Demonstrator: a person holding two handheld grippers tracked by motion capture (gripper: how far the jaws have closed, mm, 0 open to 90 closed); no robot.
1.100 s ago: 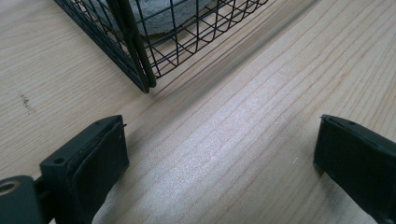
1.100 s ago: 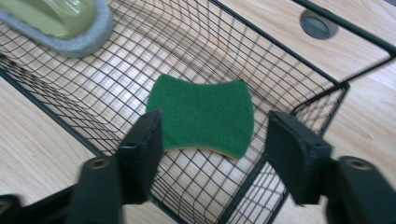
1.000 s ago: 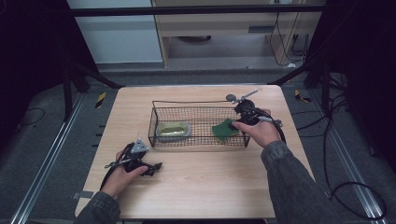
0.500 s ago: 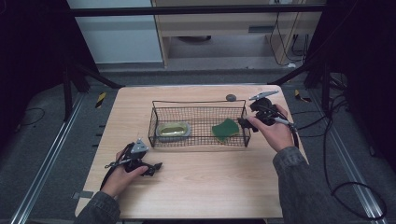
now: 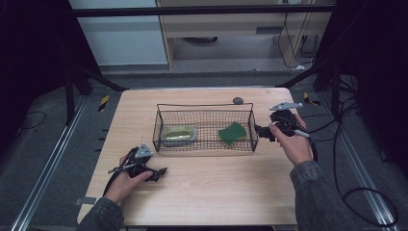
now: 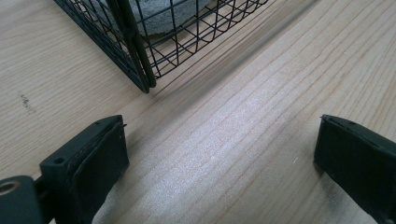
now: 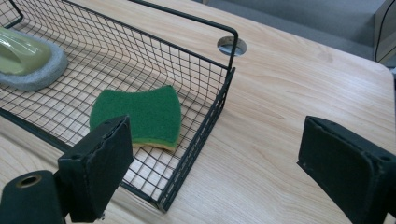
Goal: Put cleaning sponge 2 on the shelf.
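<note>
Dark room all around, grey carpet floor, and a light wooden worktop [image 5: 207,192] in the middle with a black wire basket [image 5: 205,107] sitting on it. Inside the basket there's a green sponge [image 5: 232,132] lying flat on the mesh floor at the right end, close to the side wall, with a yellowish layer showing under the green in the right gripper view [image 7: 136,114]. At the other end of the basket is a grey pad with a shiny olive-green top [image 5: 179,133], well apart from the sponge.

Right tool [image 5: 262,131] is just outside the basket's right wall, pointing in at it, held in the person's right hand [image 5: 294,142]. Its jaws have just been opening and they stand wide apart now with nothing between them. In its own view [image 7: 215,163] the basket's corner sits in the gap and the sponge is just past the left jaw, not touched.

Left tool [image 5: 161,171] rests low on the worktop in front of the basket's left corner, in the left hand [image 5: 126,178]. Jaws apart too, only bare wood between them [image 6: 219,154]. The basket's corner post shows just beyond [image 6: 140,60].

Small round dark thing [image 5: 237,100] sits on the worktop behind the basket.
</note>
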